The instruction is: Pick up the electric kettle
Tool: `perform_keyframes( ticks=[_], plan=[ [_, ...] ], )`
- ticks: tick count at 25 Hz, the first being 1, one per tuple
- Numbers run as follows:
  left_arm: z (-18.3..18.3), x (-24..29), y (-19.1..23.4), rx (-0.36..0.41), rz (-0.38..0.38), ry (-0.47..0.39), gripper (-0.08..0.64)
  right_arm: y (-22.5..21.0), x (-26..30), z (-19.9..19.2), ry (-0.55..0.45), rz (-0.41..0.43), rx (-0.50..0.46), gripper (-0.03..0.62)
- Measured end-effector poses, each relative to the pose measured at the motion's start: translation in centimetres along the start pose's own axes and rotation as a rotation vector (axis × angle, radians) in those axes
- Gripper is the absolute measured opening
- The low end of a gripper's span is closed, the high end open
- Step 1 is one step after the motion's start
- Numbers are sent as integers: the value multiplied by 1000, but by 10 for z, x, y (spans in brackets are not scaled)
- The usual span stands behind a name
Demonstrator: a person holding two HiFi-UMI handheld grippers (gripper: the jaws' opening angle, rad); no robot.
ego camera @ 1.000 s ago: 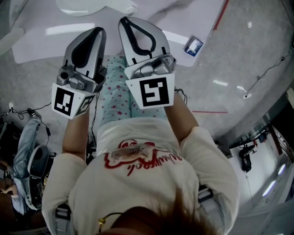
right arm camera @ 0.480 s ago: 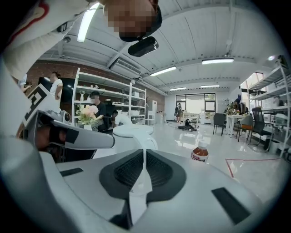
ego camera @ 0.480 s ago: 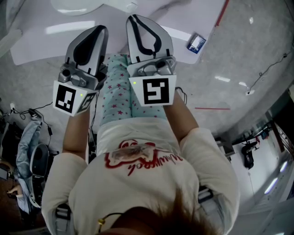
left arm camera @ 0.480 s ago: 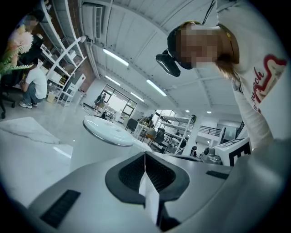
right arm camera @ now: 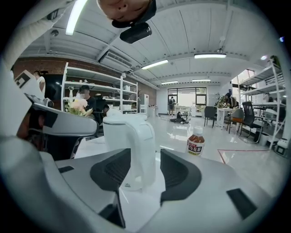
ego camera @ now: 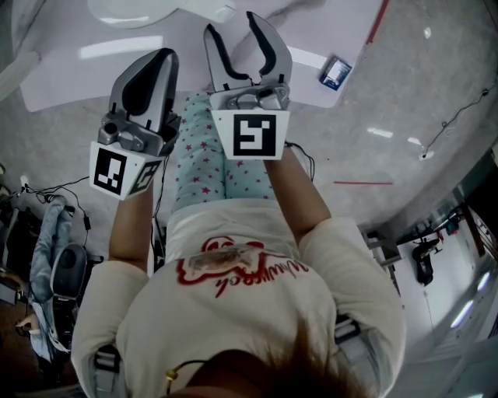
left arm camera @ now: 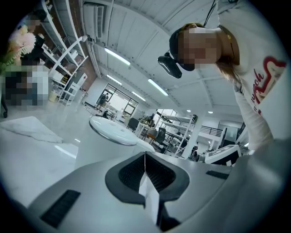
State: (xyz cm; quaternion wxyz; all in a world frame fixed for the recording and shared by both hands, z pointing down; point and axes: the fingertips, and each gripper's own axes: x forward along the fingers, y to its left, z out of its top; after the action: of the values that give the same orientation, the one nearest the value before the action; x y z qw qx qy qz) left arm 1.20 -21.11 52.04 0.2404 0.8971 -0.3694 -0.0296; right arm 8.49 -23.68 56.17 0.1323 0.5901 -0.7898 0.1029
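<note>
The white plastic electric kettle (ego camera: 132,9) stands at the top edge of the head view, on the white tabletop (ego camera: 70,74), whose near edge runs just ahead of both claws. Bare tabletop lies between the kettle and the small brown tea bottle (right arm camera: 196,142) to its right. The right gripper (right arm camera: 144,159) has its jaws spread wide, having just opened. The kettle's handle is lined up with the gap and the pads touch nothing. Half a second ago these jaws were pressed together. The left gripper (left arm camera: 145,157) is closed and empty, as before, level beside the right.
</note>
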Motion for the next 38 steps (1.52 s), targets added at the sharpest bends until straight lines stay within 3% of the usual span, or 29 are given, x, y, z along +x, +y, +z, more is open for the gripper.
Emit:
perform_keyframes(
  ticks=[16, 30, 38],
  plan=[
    [0, -11, 19, -16, 27, 7, 12, -13, 32, -3, -62, -176, 78, 192],
    [-12, -26, 18, -55, 39, 44, 12, -28, 47, -11, -14, -305, 37, 190],
    [-9, -24, 20, -61, 36, 36, 12, -35, 50, -20, 47, -361, 88, 175]
  ],
)
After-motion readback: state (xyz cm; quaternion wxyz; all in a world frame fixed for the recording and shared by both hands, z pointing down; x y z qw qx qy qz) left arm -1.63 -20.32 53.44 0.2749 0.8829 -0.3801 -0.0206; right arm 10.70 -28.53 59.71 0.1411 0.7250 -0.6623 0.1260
